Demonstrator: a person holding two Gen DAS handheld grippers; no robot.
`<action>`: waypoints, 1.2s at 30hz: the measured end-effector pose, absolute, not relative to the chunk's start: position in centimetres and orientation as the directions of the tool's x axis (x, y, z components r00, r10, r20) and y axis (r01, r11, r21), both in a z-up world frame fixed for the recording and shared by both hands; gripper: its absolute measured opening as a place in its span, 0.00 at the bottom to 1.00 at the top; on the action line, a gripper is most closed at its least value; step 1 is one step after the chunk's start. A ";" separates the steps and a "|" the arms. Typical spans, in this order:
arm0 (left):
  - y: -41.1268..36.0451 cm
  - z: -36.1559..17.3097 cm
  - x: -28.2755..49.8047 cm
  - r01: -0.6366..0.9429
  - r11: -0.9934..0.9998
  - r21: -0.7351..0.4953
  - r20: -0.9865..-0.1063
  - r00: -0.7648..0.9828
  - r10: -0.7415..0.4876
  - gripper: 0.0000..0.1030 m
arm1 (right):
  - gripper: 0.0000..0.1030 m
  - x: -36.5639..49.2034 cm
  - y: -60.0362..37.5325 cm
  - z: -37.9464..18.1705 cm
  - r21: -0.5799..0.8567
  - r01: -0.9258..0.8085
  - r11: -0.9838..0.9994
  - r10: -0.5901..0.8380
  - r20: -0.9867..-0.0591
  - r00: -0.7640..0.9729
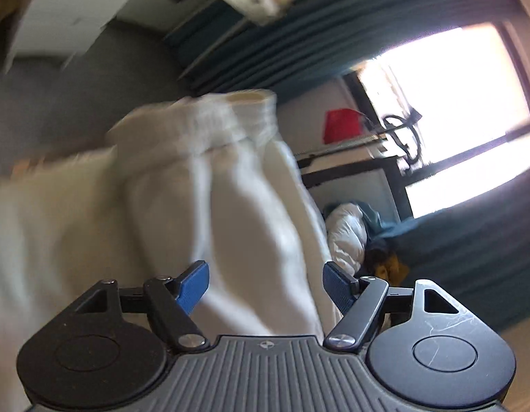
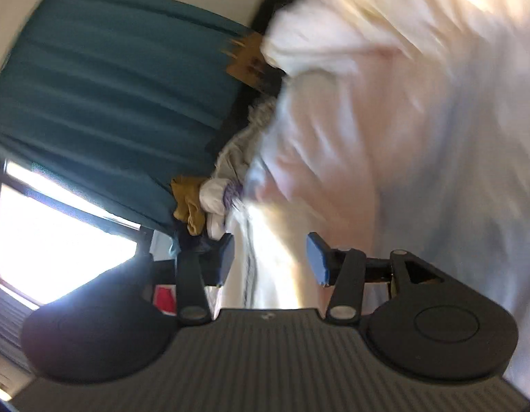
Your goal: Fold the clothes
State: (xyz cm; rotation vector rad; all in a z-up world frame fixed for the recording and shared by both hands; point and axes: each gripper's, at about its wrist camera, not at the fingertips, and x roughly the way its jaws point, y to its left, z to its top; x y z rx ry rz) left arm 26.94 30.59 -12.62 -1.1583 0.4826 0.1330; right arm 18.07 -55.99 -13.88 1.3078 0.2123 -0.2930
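Observation:
A white garment (image 1: pixel 230 206) with a ribbed hem at its top fills the middle and left of the left wrist view, blurred. My left gripper (image 1: pixel 266 286) is open; its blue pads (image 1: pixel 194 285) stand wide apart with the cloth hanging just ahead of them, untouched. In the right wrist view the same white garment (image 2: pixel 385 120) covers the right half, and the picture is rolled sideways. My right gripper (image 2: pixel 272 259) is open too. A fold of the white cloth runs down between its blue pads (image 2: pixel 318 261), which do not press on it.
Teal curtains (image 1: pixel 333 34) hang beside a bright window (image 1: pixel 453 103). A red object (image 1: pixel 342 127) sits on a shelf near the window. A pile of other clothes (image 2: pixel 210 199), white and mustard, lies below the curtain (image 2: pixel 110 86). A cardboard piece (image 2: pixel 247 58) is behind the garment.

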 end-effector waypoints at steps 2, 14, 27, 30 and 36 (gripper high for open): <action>30.6 -13.1 26.7 -0.347 0.394 -0.851 -0.430 0.891 -0.144 0.73 | 0.48 18.4 -55.8 -15.3 0.919 0.333 0.211 -0.056 -0.328 0.943; 31.2 -17.1 33.3 -0.329 0.397 -0.857 -0.410 0.902 -0.138 0.64 | 0.65 28.1 -54.7 -19.1 0.900 0.259 0.351 0.068 -0.300 0.952; 31.6 -7.9 31.9 -0.330 0.538 -0.776 -0.392 0.920 -0.001 0.06 | 0.12 26.9 -51.8 -14.3 0.851 0.245 0.464 -0.088 -0.231 0.969; 31.9 -5.5 29.3 -0.320 0.566 -0.760 -0.380 0.925 0.013 0.06 | 0.12 24.4 -51.4 -12.7 0.855 0.237 0.461 -0.099 -0.216 0.971; 33.7 -3.2 22.2 -0.323 0.570 -0.755 -0.405 0.914 -0.020 0.06 | 0.12 18.0 -51.4 -12.5 0.898 0.274 0.345 -0.098 -0.256 0.962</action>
